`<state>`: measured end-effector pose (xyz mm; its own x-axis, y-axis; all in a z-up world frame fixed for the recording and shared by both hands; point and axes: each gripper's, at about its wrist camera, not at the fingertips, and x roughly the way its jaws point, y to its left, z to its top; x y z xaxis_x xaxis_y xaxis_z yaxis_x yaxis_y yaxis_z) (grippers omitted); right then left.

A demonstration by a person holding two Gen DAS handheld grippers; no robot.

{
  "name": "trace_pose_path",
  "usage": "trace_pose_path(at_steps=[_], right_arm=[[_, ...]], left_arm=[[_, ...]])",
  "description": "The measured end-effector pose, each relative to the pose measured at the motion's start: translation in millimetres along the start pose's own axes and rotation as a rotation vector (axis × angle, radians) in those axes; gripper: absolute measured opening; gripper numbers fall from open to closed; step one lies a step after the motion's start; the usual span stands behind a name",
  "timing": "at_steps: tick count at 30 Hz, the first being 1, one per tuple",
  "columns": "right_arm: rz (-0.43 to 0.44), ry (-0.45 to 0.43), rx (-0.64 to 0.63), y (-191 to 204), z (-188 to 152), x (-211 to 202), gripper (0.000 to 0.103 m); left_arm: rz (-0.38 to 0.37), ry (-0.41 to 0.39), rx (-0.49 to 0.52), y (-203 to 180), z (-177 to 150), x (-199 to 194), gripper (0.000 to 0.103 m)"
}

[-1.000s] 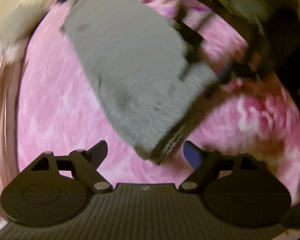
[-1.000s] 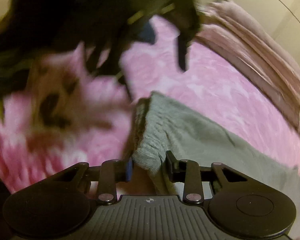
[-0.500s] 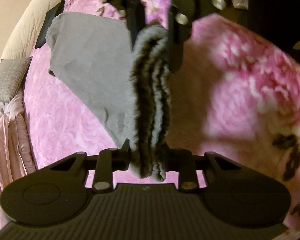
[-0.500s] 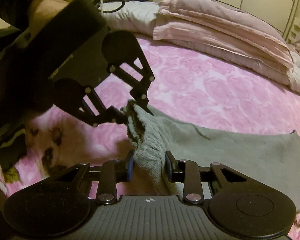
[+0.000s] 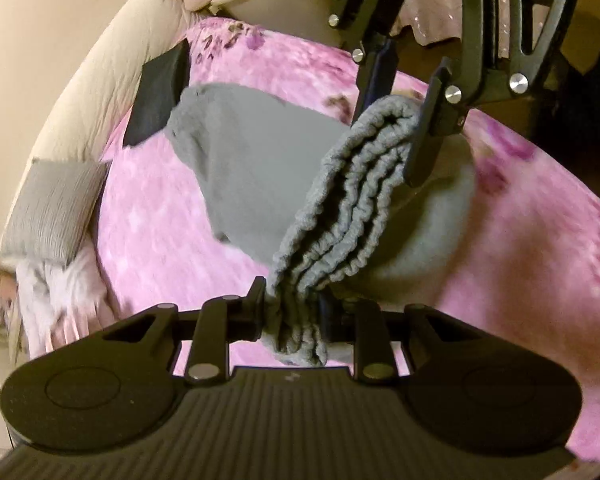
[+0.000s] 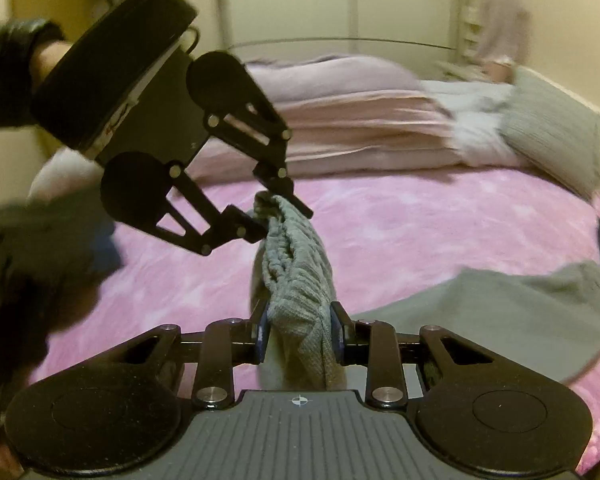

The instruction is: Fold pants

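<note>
The grey pants (image 5: 260, 168) hung above the pink bed (image 5: 160, 216), their gathered waistband (image 5: 352, 208) stretched between the left hand-held gripper (image 5: 292, 312) and right hand-held gripper (image 6: 300, 332), both clamped on it; legs trailed away to the bed.

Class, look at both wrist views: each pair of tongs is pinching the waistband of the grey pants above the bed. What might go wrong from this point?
1. The left tongs grip several bunched waistband layers; one could slip free.
2. The legs of the grey pants trail on the pink bedspread and may drag into creases.
3. The right tongs hold close to the left ones, so the fold line may skew.
</note>
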<state>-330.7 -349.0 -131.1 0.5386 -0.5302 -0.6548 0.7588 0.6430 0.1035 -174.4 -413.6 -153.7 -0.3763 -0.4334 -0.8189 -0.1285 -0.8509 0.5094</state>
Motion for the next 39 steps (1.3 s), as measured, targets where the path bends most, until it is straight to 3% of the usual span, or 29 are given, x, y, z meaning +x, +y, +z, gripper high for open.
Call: trace_pose_path(at_steps=[3,8,12,14,17,21,26,29,32,36,39], right_arm=[[0.017,-0.017,0.123,-80,5,0,0.027],[0.073,0.022,0.366,-222,-11,24,0.027],[0.120,0.104,0.574,-314,-44,62,0.027],[0.080,0.163,0.638,-346,-62,84,0.035],[-0.043,0.218,0.655,-375,-76,93,0.037],[-0.096,0.156,0.631,-380,-74,68,0.037],[-0.003,0.119,0.578,-349,-71,84,0.037],[-0.033,0.154,0.565,-336,-91,112,0.037],[-0.064,0.122,0.526,-328,-92,112,0.037],[-0.132,0.094,0.548,-297,-84,78,0.040],[-0.138,0.109,0.526,-242,-82,59,0.044]], left_arm=[[-0.069,0.020,0.022,54,43,50,0.022],[-0.242,0.054,0.011,127,96,169,0.022],[-0.377,0.134,-0.021,144,116,268,0.027],[-0.406,0.195,-0.059,145,115,306,0.036],[-0.374,0.234,-0.122,153,103,328,0.035],[-0.351,0.210,-0.356,170,69,307,0.035],[-0.424,0.143,-0.617,152,50,291,0.034],[-0.426,0.162,-0.634,124,44,312,0.033],[-0.392,0.142,-0.653,101,33,321,0.032],[-0.320,0.106,-0.685,98,24,278,0.032],[-0.275,0.095,-0.637,81,16,230,0.032]])
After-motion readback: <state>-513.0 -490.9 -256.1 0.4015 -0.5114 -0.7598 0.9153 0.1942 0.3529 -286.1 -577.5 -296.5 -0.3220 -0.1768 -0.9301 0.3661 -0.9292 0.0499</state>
